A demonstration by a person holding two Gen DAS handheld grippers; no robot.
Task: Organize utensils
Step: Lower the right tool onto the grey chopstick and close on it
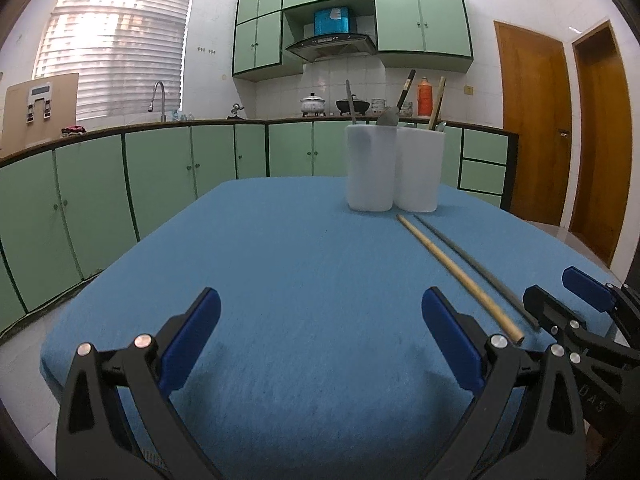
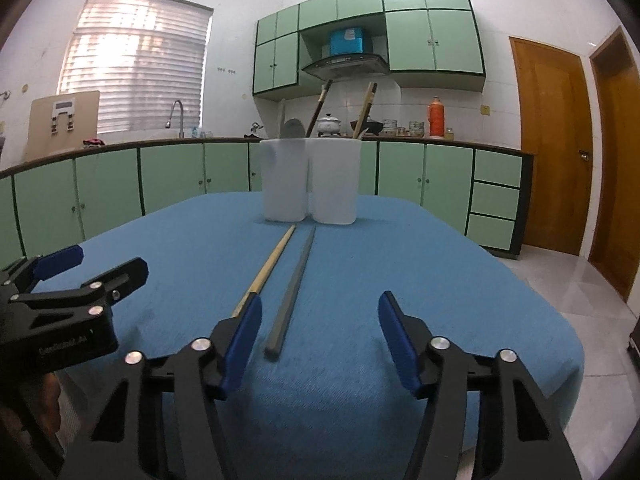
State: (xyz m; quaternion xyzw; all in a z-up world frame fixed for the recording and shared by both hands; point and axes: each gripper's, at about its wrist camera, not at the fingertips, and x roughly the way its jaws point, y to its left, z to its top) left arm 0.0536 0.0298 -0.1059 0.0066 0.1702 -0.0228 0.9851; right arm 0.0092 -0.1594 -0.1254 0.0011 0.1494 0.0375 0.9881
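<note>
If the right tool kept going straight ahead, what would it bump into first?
Probably the grey chopstick: its near end lies on the blue cloth between the right tool and its open tips. Further along stand the two white holders. Depth is hard to judge.

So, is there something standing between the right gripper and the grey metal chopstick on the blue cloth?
Nothing visible. The grey metal chopstick lies bare, its near end between the open right gripper fingers.
</note>
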